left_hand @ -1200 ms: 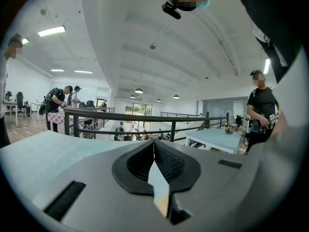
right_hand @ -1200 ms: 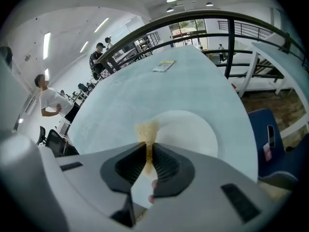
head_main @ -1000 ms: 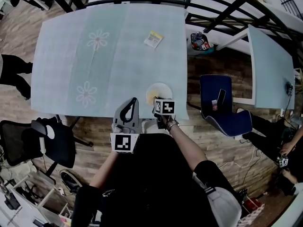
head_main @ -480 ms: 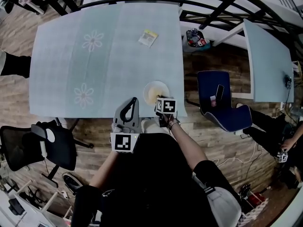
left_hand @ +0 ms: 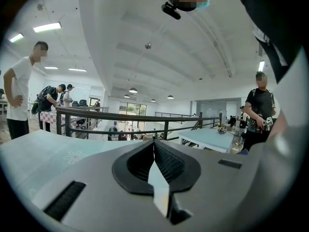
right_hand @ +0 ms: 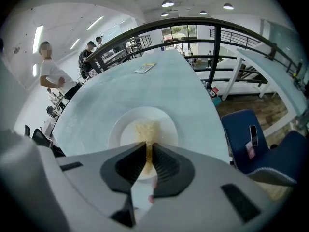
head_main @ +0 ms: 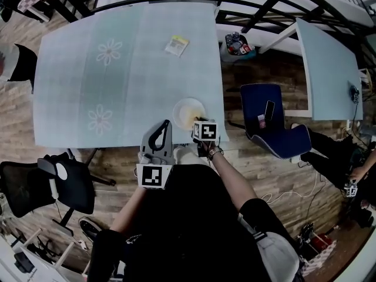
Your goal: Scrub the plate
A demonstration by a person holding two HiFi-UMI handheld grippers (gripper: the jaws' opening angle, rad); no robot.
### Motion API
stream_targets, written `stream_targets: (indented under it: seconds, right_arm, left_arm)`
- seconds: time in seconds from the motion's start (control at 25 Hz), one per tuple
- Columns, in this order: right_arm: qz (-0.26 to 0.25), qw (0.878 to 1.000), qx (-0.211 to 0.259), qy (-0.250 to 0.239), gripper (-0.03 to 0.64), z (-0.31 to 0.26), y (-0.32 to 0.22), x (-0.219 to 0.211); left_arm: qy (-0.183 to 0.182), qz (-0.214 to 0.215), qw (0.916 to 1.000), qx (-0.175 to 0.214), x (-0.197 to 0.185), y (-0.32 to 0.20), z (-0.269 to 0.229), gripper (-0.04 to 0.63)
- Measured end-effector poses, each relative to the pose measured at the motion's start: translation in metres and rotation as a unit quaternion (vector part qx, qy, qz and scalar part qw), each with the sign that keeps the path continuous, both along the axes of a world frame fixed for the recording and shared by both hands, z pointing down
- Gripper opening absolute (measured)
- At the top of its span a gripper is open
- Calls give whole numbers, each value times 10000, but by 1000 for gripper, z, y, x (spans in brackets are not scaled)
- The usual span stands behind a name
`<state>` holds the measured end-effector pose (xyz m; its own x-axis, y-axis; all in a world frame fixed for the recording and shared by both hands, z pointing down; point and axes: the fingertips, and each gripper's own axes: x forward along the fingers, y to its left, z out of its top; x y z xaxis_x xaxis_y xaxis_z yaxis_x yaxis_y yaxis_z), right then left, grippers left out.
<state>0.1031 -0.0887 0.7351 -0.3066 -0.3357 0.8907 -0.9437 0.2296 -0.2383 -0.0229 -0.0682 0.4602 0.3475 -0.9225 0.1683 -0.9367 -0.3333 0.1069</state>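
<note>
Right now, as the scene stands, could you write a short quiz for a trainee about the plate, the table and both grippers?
1. True or false: the left gripper has its jaws together with nothing between them.
2. Which gripper looks down on the round white plate with the yellowish smear? A) the left gripper B) the right gripper C) neither
3. Where does the plate lie on the pale blue flower-print tablecloth?
Key: 1 true. 2 B. 3 At the near edge, towards the right corner, just ahead of the right gripper.
</note>
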Motion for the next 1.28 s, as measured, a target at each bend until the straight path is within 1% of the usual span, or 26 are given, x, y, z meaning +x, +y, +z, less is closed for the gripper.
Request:
stream_targets:
  seconds: [0.52,0.68,0.88,1.16,1.28]
  right_arm:
    - [343,9993,141,72,44,-5,1,34]
    - [391,9990,199,112,44,-7,2,40]
    - [400,9981,348,301,44,-12,3,53]
    - [581,9964,443,441,44,-19,5,81]
    - [650,9959,501,371,44,-26,4,89]
  left_arm:
    - [19,401,9992,50,34,1,-3,14]
    - [19,458,9989,40,39,4,-1,14]
    - [40,506,9987,59,45,8,1,14]
    - [89,599,9981,136,59,8,0,14]
    - [107,596,9980,200,63,5,-2,14]
